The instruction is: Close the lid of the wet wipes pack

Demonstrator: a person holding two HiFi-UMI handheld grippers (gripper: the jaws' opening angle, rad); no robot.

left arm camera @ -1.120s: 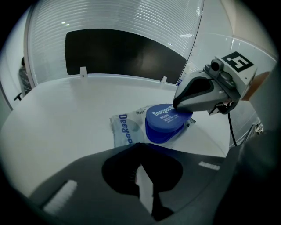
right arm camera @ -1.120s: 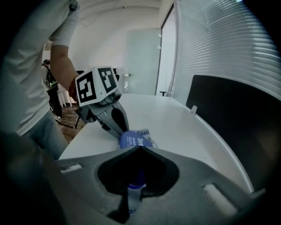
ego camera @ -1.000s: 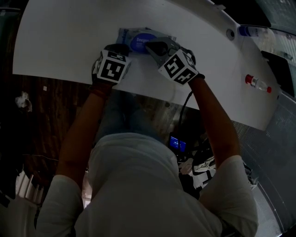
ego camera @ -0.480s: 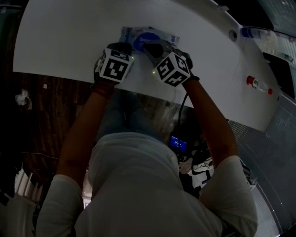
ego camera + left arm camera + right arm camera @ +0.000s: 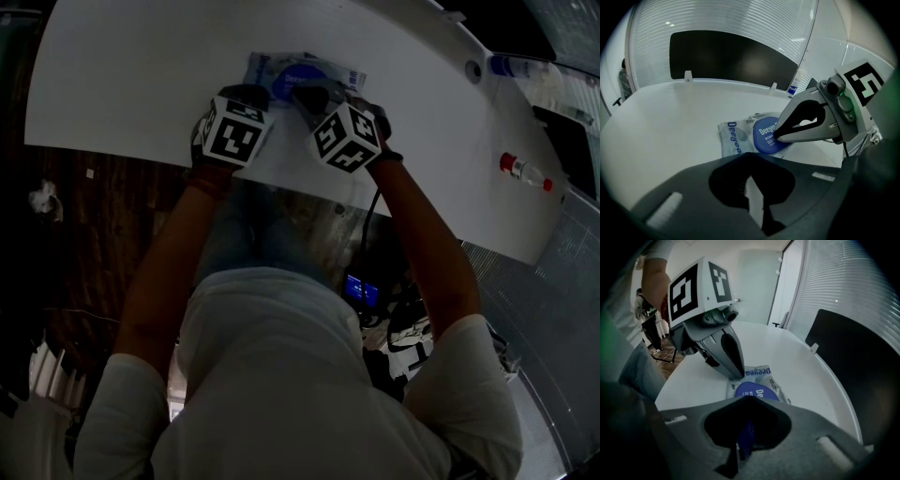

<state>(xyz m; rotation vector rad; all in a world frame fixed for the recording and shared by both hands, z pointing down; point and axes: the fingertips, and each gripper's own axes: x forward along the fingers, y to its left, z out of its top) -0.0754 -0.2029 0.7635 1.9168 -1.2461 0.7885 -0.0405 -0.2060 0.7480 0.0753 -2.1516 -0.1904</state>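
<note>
Looks like the press-it-shut step: wipes pack point(image 5: 262, 66) lying flat on the worktop point(image 5: 131, 84), right claw point(image 5: 777, 137) pinched narrow and empty with its tip down on the pack's blue lid point(image 5: 764, 135), left claw point(image 5: 737, 377) likewise narrow and empty, tip at the pack's edge. Probably just needs a firm push straight down on the lid, pack pinned in place. Tip-on-lid contact only clear from the left gripper view; head view mostly hiding that spot behind the marker cubes.

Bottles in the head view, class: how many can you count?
2. A red-capped bottle lies near the right edge of the table; a blue-capped bottle lies farther back, at its far right corner. More could be out of view.
</note>
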